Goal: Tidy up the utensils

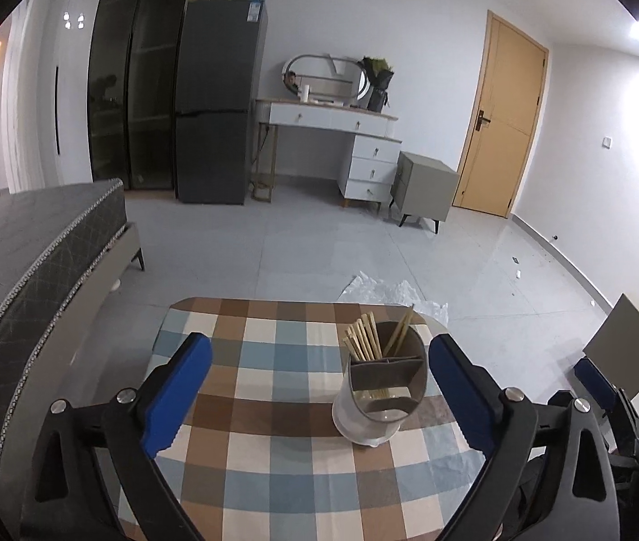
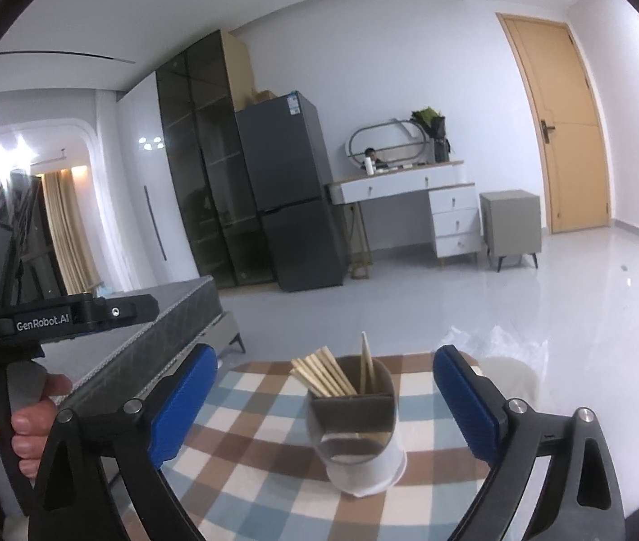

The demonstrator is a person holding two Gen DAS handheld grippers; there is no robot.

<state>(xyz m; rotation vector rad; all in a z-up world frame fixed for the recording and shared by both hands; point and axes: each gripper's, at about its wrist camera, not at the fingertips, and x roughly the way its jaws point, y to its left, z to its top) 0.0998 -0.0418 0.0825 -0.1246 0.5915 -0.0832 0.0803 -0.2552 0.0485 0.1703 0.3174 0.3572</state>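
A round white-and-grey utensil holder (image 1: pixel 380 387) with divided compartments stands upright on the checked tablecloth (image 1: pixel 274 451). A bundle of wooden chopsticks (image 1: pixel 362 338) leans in its back compartment, and a single stick stands in another. My left gripper (image 1: pixel 319 347) is open with nothing between its blue pads; the holder sits just ahead, near the right finger. In the right wrist view the holder (image 2: pixel 358 433) and its chopsticks (image 2: pixel 324 376) lie ahead of my open, empty right gripper (image 2: pixel 326 356). A hand (image 2: pixel 26 424) grips the left gripper's handle at the left edge.
A dark mattress (image 1: pixel 26 261) lies close along the table's left side. Crumpled clear plastic (image 1: pixel 387 291) is on the floor beyond the table's far edge. A grey board (image 1: pixel 630 347) stands at the right. Fridge (image 1: pixel 218 99), dresser and door are far back.
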